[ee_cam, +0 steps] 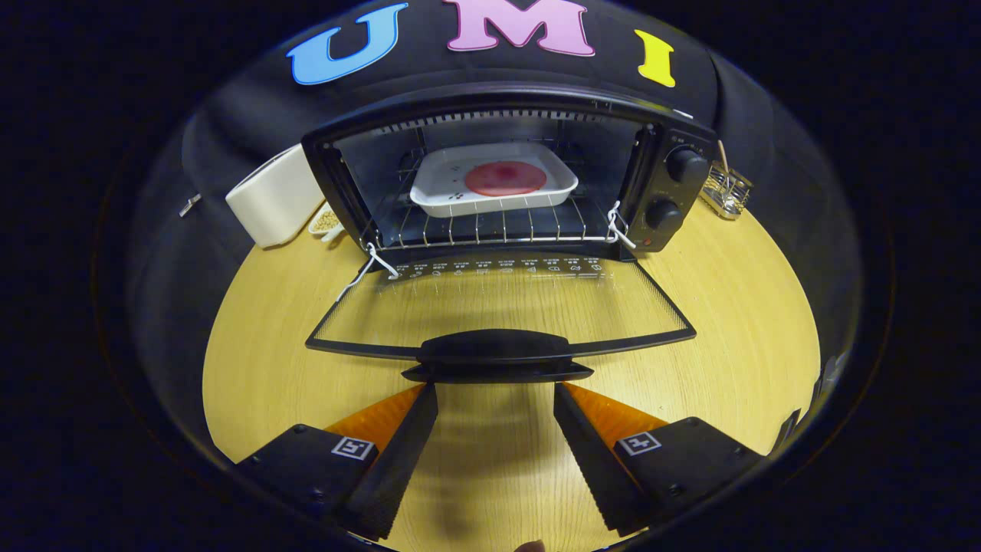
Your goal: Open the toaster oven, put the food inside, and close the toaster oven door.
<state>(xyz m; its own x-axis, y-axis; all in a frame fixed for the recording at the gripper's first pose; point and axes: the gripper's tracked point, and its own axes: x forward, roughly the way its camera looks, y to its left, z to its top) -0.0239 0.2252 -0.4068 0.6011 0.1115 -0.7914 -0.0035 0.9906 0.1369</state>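
The black toaster oven [674,184] stands on the wooden table beyond the fingers, its glass door [498,303] folded down flat toward me. On the wire rack [490,226] inside rests a white tray [441,201] holding a round red slice of food [506,178]. The door's black handle [497,353] lies just ahead of the fingertips, slightly above them. My gripper [496,395] is open, with bare table between its fingers and nothing held.
A white boxy appliance [272,198] sits left of the oven, with a small dish of pale bits [326,222] beside it. A wire holder with a stick [726,188] stands to the oven's right. The table [736,322] shows bare wood on both sides of the door.
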